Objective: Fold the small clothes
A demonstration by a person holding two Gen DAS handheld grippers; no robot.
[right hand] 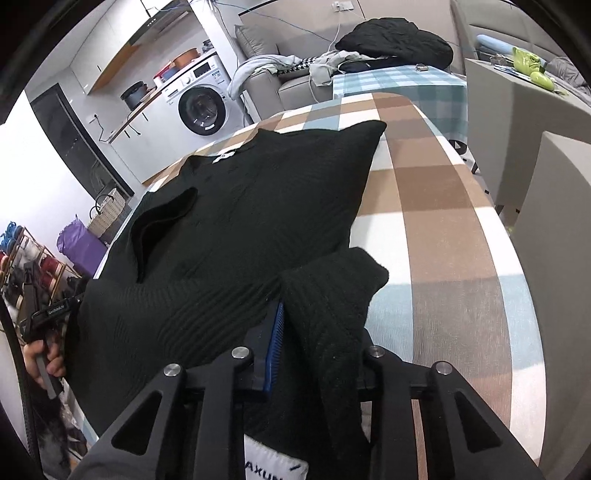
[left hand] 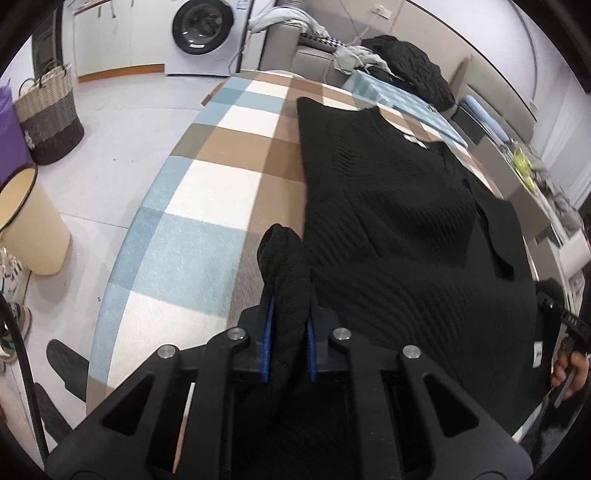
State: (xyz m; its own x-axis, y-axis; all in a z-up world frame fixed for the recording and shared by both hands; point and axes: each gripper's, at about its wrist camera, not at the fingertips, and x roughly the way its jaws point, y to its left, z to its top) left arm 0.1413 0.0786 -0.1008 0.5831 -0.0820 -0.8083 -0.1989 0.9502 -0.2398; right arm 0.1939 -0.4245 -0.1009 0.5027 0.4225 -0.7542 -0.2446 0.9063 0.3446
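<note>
A black ribbed knit garment [left hand: 388,206] lies spread on the checked tablecloth [left hand: 221,155]; it also shows in the right wrist view [right hand: 240,206]. My left gripper [left hand: 289,295] is shut on a bunched near corner of the garment, lifted a little above the cloth. My right gripper [right hand: 314,325] is shut on the other near corner, whose fabric [right hand: 332,288] drapes over the fingers and hides the right one. A white label [right hand: 275,461] shows at the bottom edge.
The table [right hand: 443,221] has checked cloth bare right and left of the garment. A beige bin [left hand: 29,225] and woven basket [left hand: 48,110] stand on the floor at left. A washing machine [left hand: 205,33] and a sofa with clothes [right hand: 395,44] are behind.
</note>
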